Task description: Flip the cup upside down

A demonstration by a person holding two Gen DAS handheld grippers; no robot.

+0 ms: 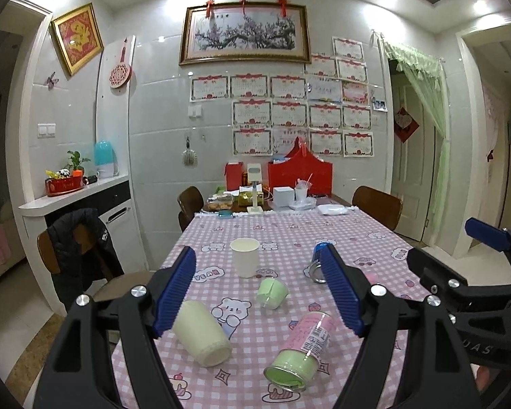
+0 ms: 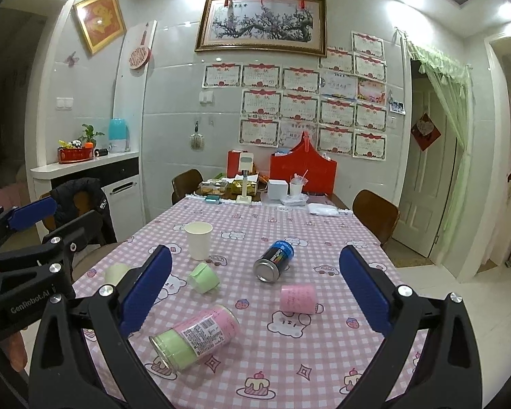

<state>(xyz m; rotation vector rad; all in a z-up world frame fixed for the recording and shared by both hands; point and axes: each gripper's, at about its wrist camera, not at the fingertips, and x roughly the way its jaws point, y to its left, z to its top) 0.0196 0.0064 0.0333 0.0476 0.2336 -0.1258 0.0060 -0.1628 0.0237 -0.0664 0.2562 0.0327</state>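
**Desk:** Where is the cup?

**Photographer:** A white paper cup [image 1: 244,257] stands upright, mouth up, mid-surface on the pink checked tablecloth [image 2: 289,358]; in the right wrist view it sits at about 11 o'clock from the frame's centre.

**Desk:** How many cups in all?

**Photographer:** Four. The white one, plus three on their sides: a cream cup [image 1: 202,334] at 7 o'clock of it, a small green cup [image 1: 272,293] at 5 o'clock, and a pink cup [image 2: 298,299] further right.

**Desk:** Cans?

**Photographer:** Two, both lying down. A pink-and-green can [image 2: 194,337] with a barcode label whose text is too small to read, and a dark blue can [image 2: 274,260] with a lettered label I cannot make out.

**Desk:** Any other writing?

**Photographer:** "GenRobot.AI" on the left tool's body, seen from the right wrist.

**Desk:** The claws?

**Photographer:** The left claw [image 1: 257,289] is spread wide, holding nothing; its left finger overlaps the cream cup in view, contact unclear. The right claw [image 2: 255,293] is spread wide too, empty, above the surface.
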